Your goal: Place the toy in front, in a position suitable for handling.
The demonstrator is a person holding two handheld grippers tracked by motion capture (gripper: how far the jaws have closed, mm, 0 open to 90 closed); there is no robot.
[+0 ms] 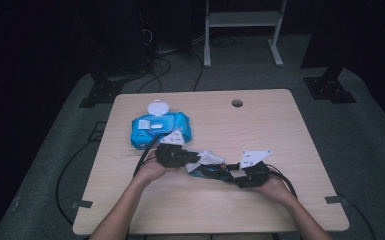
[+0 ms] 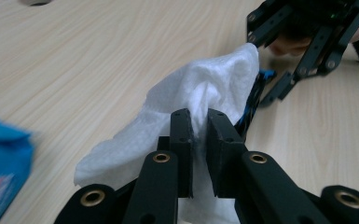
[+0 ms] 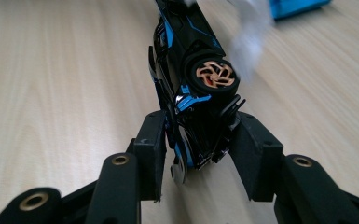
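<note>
A black and blue toy car (image 3: 193, 88) with a copper-coloured wheel is clamped by one end in my right gripper (image 3: 198, 140), on its side just above the table. My left gripper (image 2: 199, 140) is shut on a white wet wipe (image 2: 191, 98), which drapes against the car's far end. In the high view the left gripper (image 1: 192, 160) and right gripper (image 1: 237, 175) face each other at the table's middle front, with the wipe (image 1: 209, 158) and the car (image 1: 212, 172) between them. In the left gripper view, the car (image 2: 254, 100) peeks out behind the wipe.
A blue pack of wet wipes (image 1: 160, 129) with its white lid flipped open lies behind the left gripper. The wooden table (image 1: 270, 130) has a cable hole (image 1: 237, 103) near its far edge. Cables trail off the left side.
</note>
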